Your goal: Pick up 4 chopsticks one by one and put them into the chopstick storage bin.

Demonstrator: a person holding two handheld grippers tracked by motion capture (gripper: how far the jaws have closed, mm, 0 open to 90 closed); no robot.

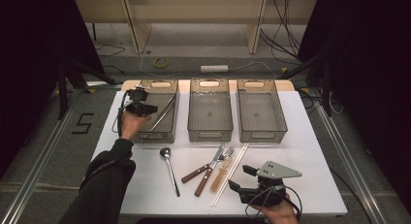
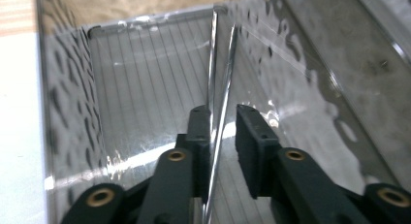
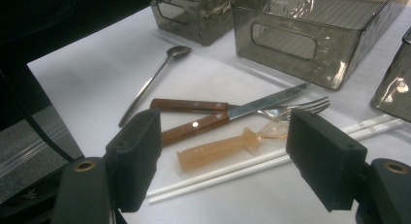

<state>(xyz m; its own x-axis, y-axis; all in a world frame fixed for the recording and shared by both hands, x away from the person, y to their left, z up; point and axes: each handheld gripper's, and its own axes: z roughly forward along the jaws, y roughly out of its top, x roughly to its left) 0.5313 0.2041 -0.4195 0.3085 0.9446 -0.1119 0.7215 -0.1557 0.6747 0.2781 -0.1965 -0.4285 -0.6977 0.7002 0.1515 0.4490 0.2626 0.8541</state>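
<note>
My left gripper [image 1: 148, 109] reaches into the left smoky bin [image 1: 160, 136]. Its jaws stand slightly apart around a pair of metal chopsticks [image 2: 213, 64] that lean along the bin's inside; the sticks rest against one jaw and clear the other. My right gripper [image 1: 240, 177] hovers wide open near the table's front right, holding nothing. Just beyond its jaws lie a wood-handled knife [image 3: 261, 100], a wood-handled fork [image 3: 189, 106], an amber plastic utensil [image 3: 218, 149] and two white chopsticks [image 3: 252, 163]. A metal spoon [image 1: 169, 168] lies to their left.
Two more smoky bins, middle [image 1: 210, 134] and right [image 1: 261, 134], stand in a row at the back of the white table [image 1: 310, 151]. A person's dark sleeve [image 1: 104, 180] comes in at lower left. Cables lie on the floor behind the table.
</note>
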